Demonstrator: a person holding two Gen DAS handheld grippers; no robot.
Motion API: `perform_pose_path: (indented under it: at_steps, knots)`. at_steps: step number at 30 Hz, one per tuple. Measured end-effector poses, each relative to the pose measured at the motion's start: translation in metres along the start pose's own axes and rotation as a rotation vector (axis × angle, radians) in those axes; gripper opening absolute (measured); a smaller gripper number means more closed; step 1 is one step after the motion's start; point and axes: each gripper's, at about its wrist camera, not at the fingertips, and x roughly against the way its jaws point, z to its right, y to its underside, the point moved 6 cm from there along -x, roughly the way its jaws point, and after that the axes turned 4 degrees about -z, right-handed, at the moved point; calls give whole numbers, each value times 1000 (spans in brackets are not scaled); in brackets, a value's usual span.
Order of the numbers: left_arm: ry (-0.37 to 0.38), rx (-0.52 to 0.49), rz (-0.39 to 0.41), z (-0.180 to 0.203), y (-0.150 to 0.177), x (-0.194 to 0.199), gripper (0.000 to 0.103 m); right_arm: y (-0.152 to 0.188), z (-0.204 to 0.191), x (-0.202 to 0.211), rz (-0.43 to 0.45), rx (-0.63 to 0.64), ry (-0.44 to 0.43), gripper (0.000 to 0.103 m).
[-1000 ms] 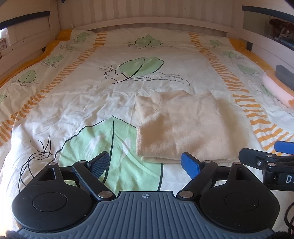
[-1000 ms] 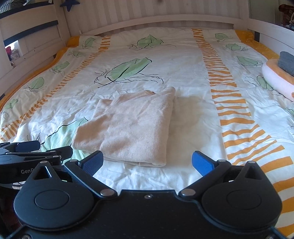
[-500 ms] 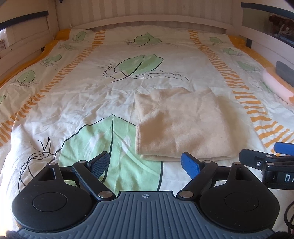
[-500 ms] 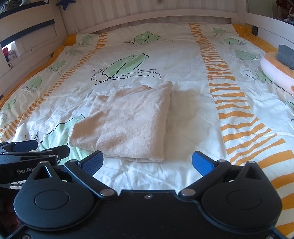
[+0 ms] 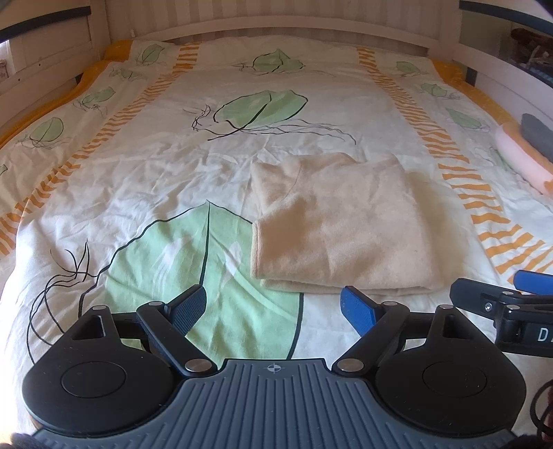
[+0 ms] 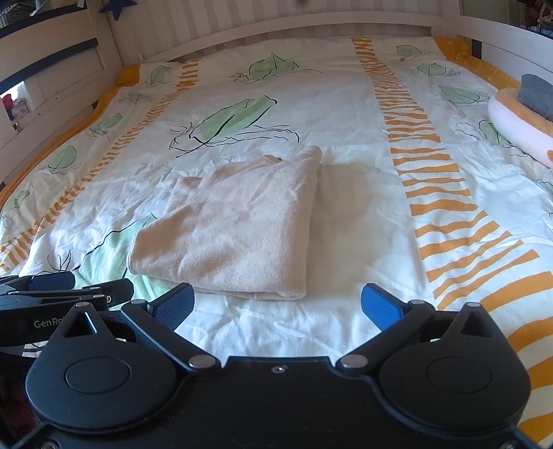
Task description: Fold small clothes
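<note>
A beige knit garment [image 5: 342, 224] lies folded into a rectangle on the bedspread [image 5: 145, 179], its layered edge toward me. My left gripper [image 5: 273, 307] hovers open just short of that near edge, nothing between its blue pads. From the right wrist view the same garment [image 6: 235, 228] sits ahead and to the left. My right gripper [image 6: 276, 305] is open and empty, a little short of the garment's near right corner. Each gripper shows at the edge of the other's view.
The bed has a white wooden frame [image 6: 276, 24] around the far end and both sides. A rolled pink and orange cloth [image 6: 518, 127] with a grey item [image 6: 537, 95] on top lies at the right edge of the bedspread.
Both views tilted down a little, so the garment sits slightly higher in the pictures. The garment has not moved and both grippers stay open.
</note>
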Motion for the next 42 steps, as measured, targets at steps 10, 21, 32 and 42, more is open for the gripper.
perform_pose_path:
  at_steps: [10, 21, 32, 42]
  knots:
    - [8, 13, -11, -2, 0, -2, 85, 0, -2, -1, -4, 7, 2, 102]
    - [2, 24, -21, -2, 0, -5, 85, -3, -4, -3, -9, 16, -4, 102]
    - [8, 15, -27, 0, 0, -7, 85, -3, -4, -4, -9, 18, -4, 102]
    - [18, 0, -25, 5, 0, -8, 85, -6, -4, -9, -19, 20, -7, 102]
